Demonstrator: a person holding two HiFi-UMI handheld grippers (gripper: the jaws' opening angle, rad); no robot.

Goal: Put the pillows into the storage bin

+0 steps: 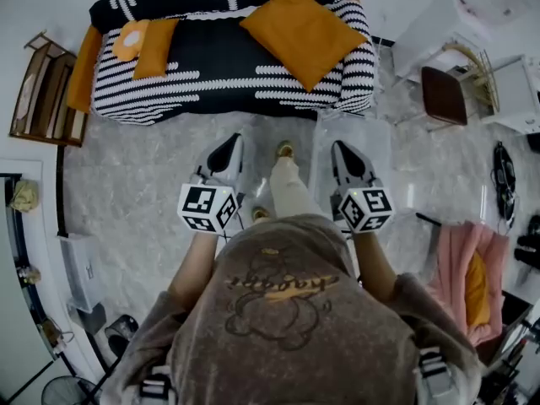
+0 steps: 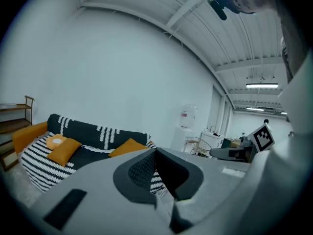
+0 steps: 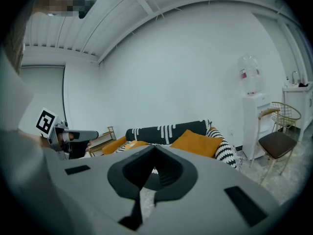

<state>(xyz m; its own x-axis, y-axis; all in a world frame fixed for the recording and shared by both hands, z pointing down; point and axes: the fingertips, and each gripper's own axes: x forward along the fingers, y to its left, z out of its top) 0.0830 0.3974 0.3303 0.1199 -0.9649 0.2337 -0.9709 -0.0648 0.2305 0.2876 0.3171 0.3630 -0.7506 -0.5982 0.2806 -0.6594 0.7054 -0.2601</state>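
Pillows (image 1: 304, 32): orange, lying flat on striped sofa (image 1: 211, 78) | left tool (image 1: 229, 146) clenched, empty | right tool (image 1: 346, 152) clenched, empty

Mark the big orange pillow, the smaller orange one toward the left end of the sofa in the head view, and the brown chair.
big pillow (image 1: 302, 32): head view, middle of its top face.
smaller pillow (image 1: 155, 49): head view, its middle.
chair (image 1: 444, 95): head view, the brown seat.
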